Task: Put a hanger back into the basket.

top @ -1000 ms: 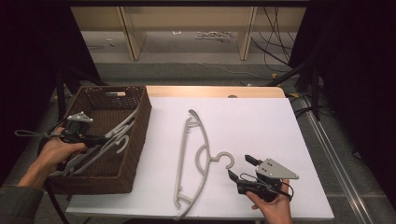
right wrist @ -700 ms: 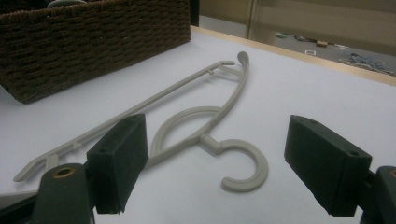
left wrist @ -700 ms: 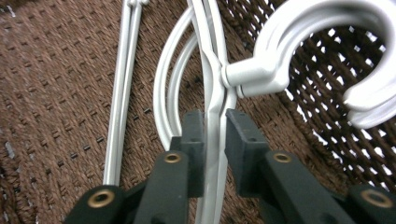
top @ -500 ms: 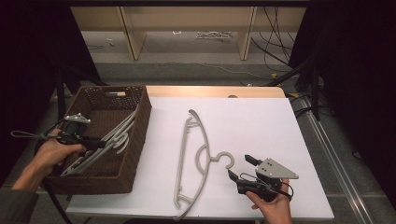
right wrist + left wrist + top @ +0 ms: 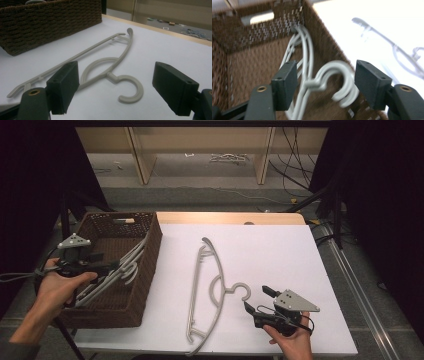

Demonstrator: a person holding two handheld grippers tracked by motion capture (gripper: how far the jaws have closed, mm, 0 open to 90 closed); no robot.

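A grey plastic hanger [image 5: 223, 287] lies flat on the white table [image 5: 270, 250], its hook toward my right gripper [image 5: 256, 298]. That gripper rests low near the table's front edge, open, with the hanger's hook [image 5: 113, 75] just ahead of its empty jaws [image 5: 116, 75]. At the left stands a brown wicker basket [image 5: 157, 250] with several grey hangers [image 5: 125, 265] leaning in it. My left gripper [image 5: 106, 262] hovers over the basket's left side. It is open, its jaws [image 5: 325, 75] either side of a hanger hook [image 5: 332, 66] without touching it.
The basket's woven walls [image 5: 257, 32] rise around the left gripper, and a pale piece sits at its far rim [image 5: 123, 220]. A wooden strip [image 5: 230, 217] edges the table's far side. Beyond it are furniture legs and floor cables [image 5: 295, 175].
My left gripper and hand have shifted slightly left over the basket. The right gripper and the hanger on the table have not moved.
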